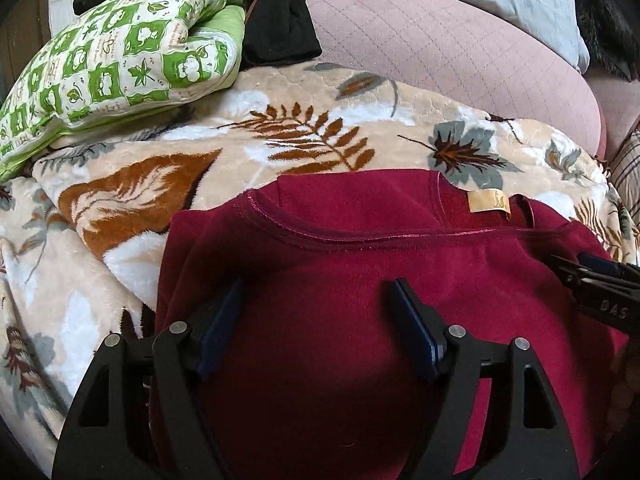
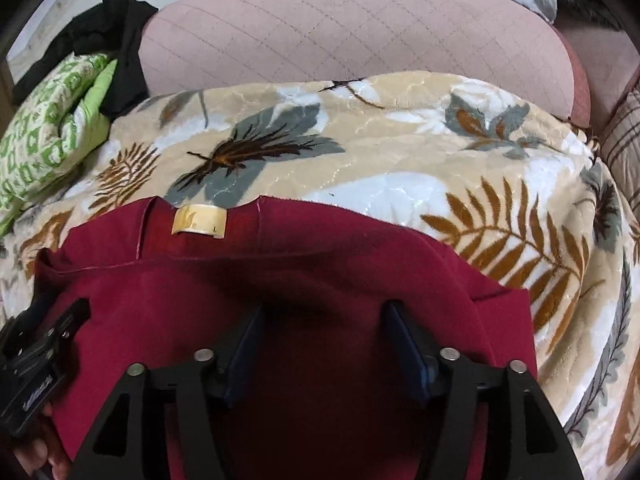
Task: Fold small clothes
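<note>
Spread across the leaf-print blanket (image 1: 280, 136), the maroon top (image 1: 340, 280) lies flat under the released left gripper (image 1: 316, 312) and released right gripper (image 2: 324, 332), each needing a hem to pinch next.

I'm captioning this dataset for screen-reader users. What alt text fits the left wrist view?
A dark red top lies on a leaf-patterned blanket, neck label facing up, with the open left gripper above its middle. The right gripper enters at the right edge; a green patterned pillow and black clothes lie behind.
</note>
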A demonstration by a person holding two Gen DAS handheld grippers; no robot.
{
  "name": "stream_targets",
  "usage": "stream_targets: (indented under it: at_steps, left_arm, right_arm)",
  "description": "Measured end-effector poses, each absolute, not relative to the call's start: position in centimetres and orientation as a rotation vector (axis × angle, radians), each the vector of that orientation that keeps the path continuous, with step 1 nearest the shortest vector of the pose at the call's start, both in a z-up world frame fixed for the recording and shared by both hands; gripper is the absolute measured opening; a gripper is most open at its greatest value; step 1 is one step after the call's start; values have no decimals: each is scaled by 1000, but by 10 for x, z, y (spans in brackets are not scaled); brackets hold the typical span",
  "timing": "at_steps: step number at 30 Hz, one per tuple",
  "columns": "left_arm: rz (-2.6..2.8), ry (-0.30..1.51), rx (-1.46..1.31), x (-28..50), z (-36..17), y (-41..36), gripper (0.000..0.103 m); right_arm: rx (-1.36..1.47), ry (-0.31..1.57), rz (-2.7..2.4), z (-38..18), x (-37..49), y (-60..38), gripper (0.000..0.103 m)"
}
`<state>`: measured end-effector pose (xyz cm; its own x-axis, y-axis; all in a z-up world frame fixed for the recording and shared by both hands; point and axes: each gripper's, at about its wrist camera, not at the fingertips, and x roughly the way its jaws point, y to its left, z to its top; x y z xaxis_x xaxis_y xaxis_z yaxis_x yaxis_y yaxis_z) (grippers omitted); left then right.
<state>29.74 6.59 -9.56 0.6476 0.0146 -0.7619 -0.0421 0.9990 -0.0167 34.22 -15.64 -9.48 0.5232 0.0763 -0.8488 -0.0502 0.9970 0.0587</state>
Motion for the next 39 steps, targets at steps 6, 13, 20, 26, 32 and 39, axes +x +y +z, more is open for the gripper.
stream_targets:
  at_steps: [6, 13, 20, 26, 32, 39]
  left_arm:
    - [34, 868, -27, 297, -96, 65, 76]
    - [2, 902, -41, 310, -100, 67, 85]
    - [-4, 948, -39, 321, -102, 66, 90]
    - [-35, 899, -20, 302, -82, 60, 90]
    - [-71, 793, -208, 238, -27, 95, 90]
    - [-66, 776, -384, 128, -22, 135, 90]
  right_arm:
    - [25, 929, 107, -102, 334, -160, 73]
    - [4, 945, 111, -103, 338, -157, 74]
    - [-12, 963, 115, -108, 343, -155, 77]
    - [-23, 981, 96, -92, 340, -153, 76]
    - [127, 828, 103, -30, 268, -172, 74]
    - [4, 781, 86, -50, 144, -167, 75]
